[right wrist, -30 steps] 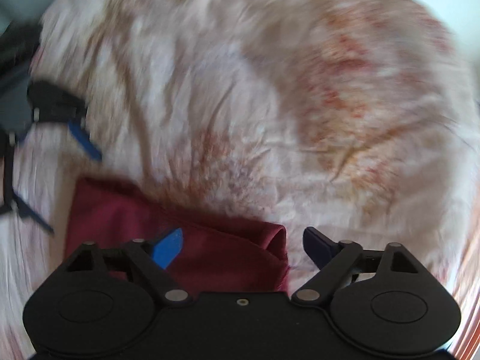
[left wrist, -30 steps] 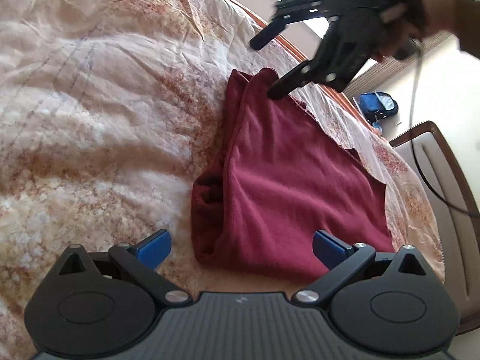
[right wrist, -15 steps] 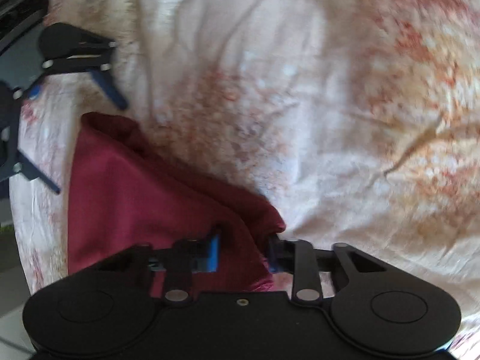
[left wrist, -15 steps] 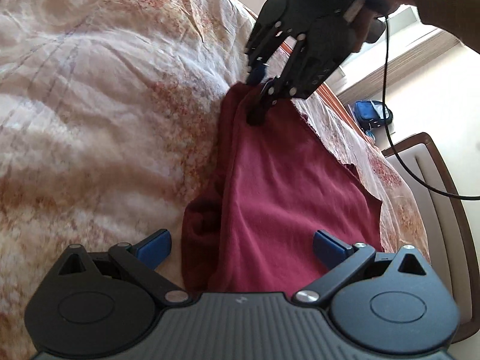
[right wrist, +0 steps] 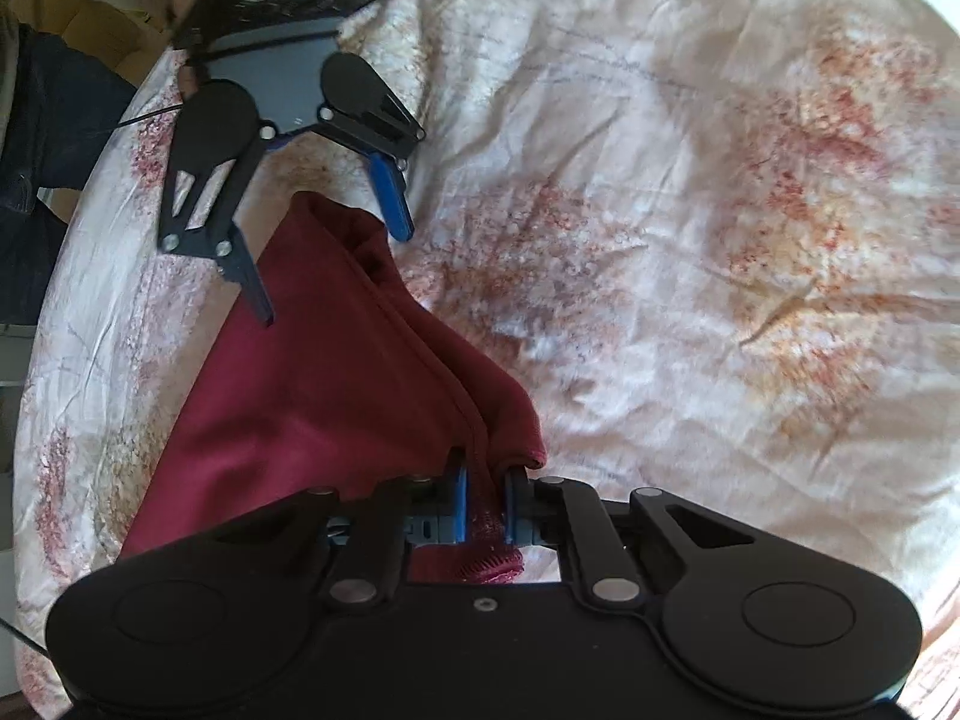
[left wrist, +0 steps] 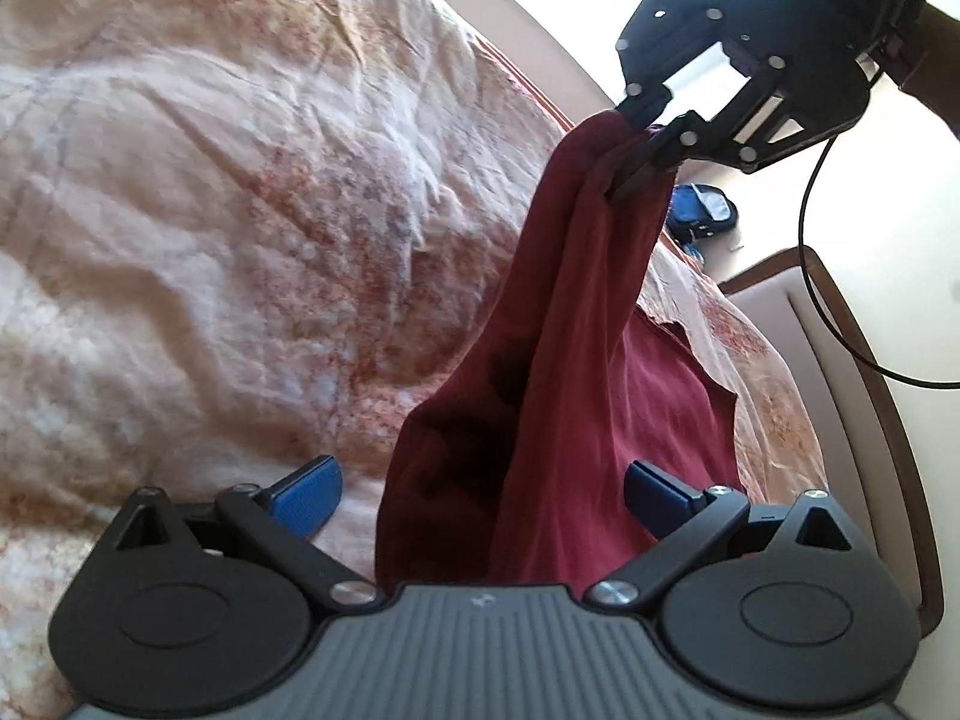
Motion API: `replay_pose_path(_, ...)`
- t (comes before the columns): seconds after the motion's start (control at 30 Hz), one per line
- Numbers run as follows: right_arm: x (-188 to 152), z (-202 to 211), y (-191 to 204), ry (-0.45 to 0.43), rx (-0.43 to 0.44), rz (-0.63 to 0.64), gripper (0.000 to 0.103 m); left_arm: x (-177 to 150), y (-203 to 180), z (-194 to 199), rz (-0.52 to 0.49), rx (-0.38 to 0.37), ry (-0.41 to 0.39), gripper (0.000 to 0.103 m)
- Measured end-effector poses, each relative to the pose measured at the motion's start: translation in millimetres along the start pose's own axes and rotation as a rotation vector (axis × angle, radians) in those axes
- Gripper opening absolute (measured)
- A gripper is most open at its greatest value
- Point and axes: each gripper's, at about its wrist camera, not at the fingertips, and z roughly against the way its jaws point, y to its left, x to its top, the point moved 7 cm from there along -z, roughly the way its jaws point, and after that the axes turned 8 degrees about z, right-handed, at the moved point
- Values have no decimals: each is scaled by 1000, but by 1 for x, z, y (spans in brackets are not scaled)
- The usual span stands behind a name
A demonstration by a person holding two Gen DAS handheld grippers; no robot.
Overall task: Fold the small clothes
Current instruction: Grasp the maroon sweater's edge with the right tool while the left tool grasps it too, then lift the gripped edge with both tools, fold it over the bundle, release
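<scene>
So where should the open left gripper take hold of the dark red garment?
Judging by the drape, at the low bunched corner of the dark red garment, coming in level from the near side. The right gripper is closing on the far hemmed corner and lifting it, and this slack end lies between the left gripper's open fingers.
</scene>
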Motion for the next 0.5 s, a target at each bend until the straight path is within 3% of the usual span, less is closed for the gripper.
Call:
replay_pose_path(0.13, -3, 6, 10, -33, -53, -17, 11, 1, -1, -1, 25, 11, -5, 48)
replay_pose_path(0.2, -5, 7, 14, -44, -65, -31, 11, 0, -6, 2, 11, 22, -4, 41)
replay_pose_path(0.27, -6, 6, 18, -51, -81, -37, 11, 0, -18, 8, -27, 44, -17, 26)
replay_pose_path(0.5, -23, 21, 37, -91, -136, -68, 11, -5, -70, 25, -119, 120, -66, 21)
